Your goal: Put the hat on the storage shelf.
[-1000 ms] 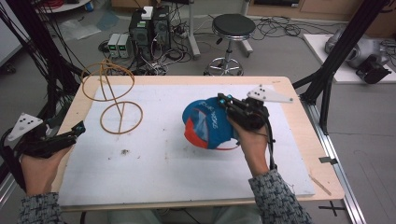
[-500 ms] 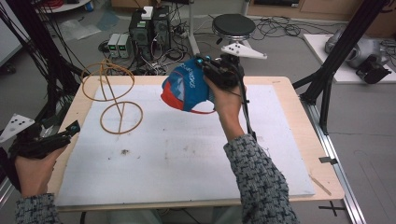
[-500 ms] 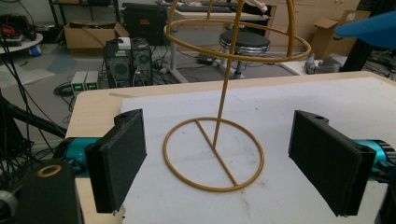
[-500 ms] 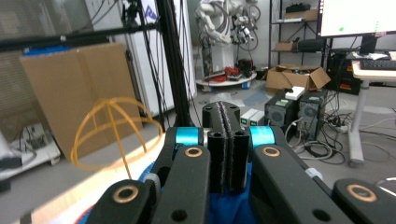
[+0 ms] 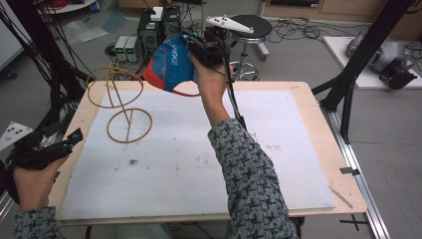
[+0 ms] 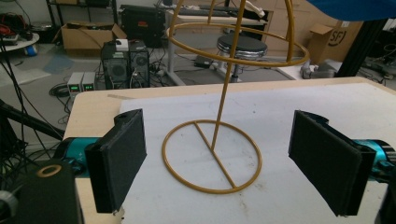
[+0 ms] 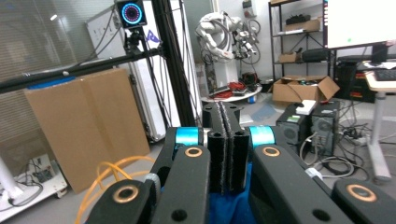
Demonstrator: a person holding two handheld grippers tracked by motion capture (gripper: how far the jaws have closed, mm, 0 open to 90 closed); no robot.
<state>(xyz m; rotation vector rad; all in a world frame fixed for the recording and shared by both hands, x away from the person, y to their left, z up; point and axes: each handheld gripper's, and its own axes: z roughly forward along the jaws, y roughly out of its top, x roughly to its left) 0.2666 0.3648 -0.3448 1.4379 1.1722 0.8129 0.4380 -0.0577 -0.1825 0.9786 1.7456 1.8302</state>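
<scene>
A blue and red cap point(image 5: 168, 62) hangs in the air above the table's far edge, just right of the top ring of a gold wire stand point(image 5: 122, 99). My right gripper point(image 5: 189, 42) is shut on the cap's fabric. In the right gripper view the jaws point(image 7: 228, 135) press together with blue cloth point(image 7: 229, 207) beneath them, and the stand's wire point(image 7: 109, 175) shows lower left. My left gripper point(image 5: 73, 136) rests open at the table's left edge and points at the stand. Its pads point(image 6: 119, 158) stand wide apart around the view of the stand point(image 6: 224, 98), apart from it; the cap's edge point(image 6: 355, 7) shows top right.
A white mat point(image 5: 199, 159) covers most of the wooden table point(image 5: 323, 149). Beyond the far edge stand a black stool point(image 5: 249, 25), computer towers point(image 5: 159, 22) and cables. Black frame poles point(image 5: 358, 64) rise at the right and left sides.
The right hand has lifted the cap off the mat and carried it up and to the far left, close to the stand's top ring. The left gripper stayed in place.
</scene>
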